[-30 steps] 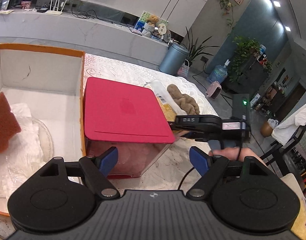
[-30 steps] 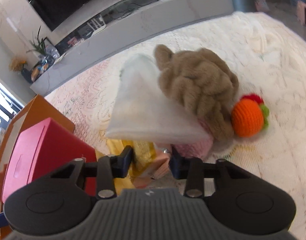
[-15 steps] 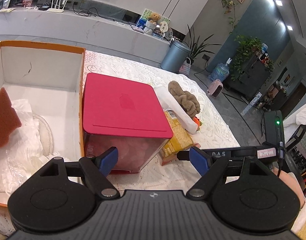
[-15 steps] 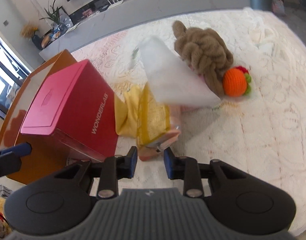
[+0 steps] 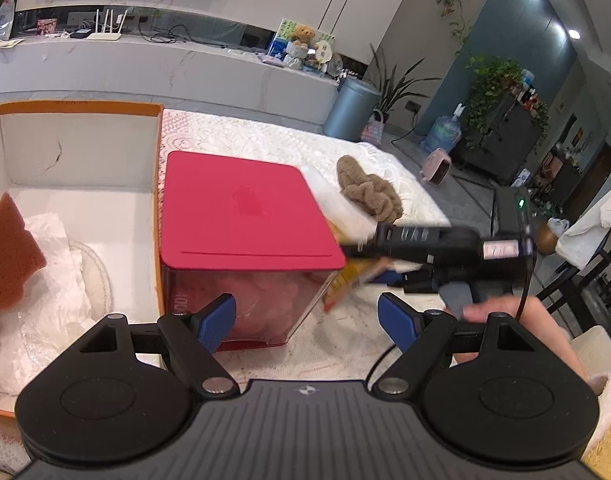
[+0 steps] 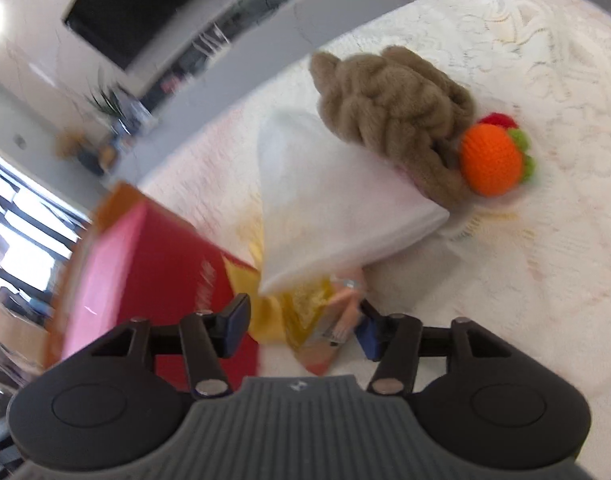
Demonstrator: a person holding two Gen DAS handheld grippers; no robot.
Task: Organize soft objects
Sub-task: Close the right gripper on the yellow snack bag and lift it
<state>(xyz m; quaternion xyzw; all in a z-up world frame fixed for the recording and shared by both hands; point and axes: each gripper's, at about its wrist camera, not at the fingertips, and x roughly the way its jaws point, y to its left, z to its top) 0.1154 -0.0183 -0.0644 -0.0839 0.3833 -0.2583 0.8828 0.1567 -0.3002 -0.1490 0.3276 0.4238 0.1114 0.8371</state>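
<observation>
White lace cloth [image 6: 545, 240] carries a light, crinkly yellow packet [image 6: 305, 312]; grip its near edge. Right gripper [image 6: 303, 322] jaws straddle it, wide; left gripper [image 5: 305, 316] jaws wide, empty.

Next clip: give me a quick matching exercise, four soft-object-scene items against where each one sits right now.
Items:
1. brown sponge
2. orange knitted ball
3. red-lidded box
4. yellow packet

Places:
A. between the right gripper's open fingers
B. inside the orange-rimmed carton
C. against the tan plush
D. just right of the carton

Pairs: 1-B, 2-C, 3-D, 4-A
</observation>
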